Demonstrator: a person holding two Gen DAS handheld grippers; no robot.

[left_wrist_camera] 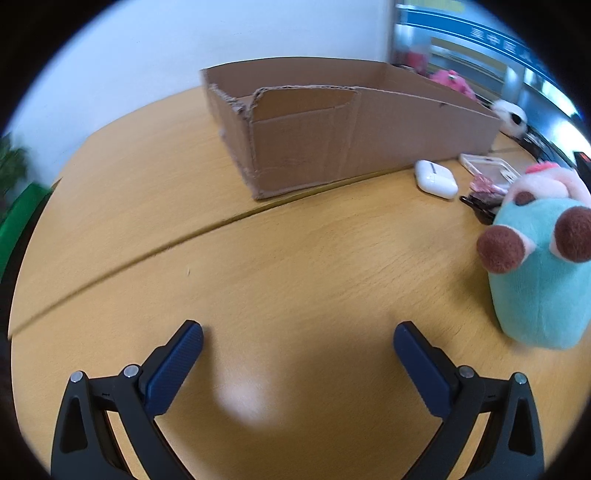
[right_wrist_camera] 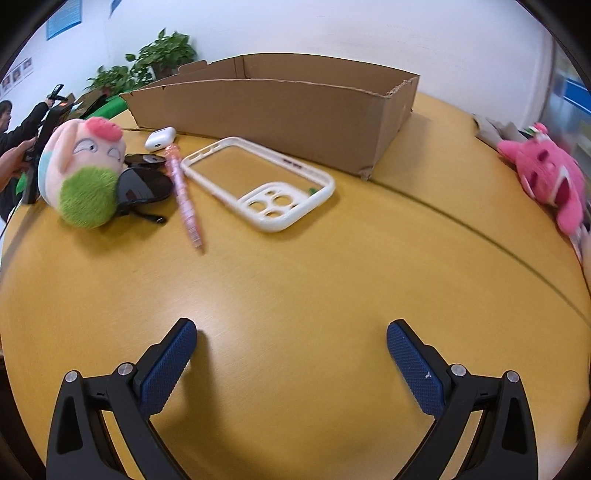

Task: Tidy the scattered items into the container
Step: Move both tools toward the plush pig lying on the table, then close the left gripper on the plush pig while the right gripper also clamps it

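Both grippers, left & right, wide apart, empty, low over table.

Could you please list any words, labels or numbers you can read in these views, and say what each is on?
None can be read.
Blue wall sign: characters too blurred.
Wall posters: too small.
Cardboard box, earbud case, phone case: no print visible.

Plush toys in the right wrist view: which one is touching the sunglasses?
The round pale-pink plush with the green fuzzy patch, at left, leans against the black sunglasses. The hot-pink plush lies apart at the table's right edge.
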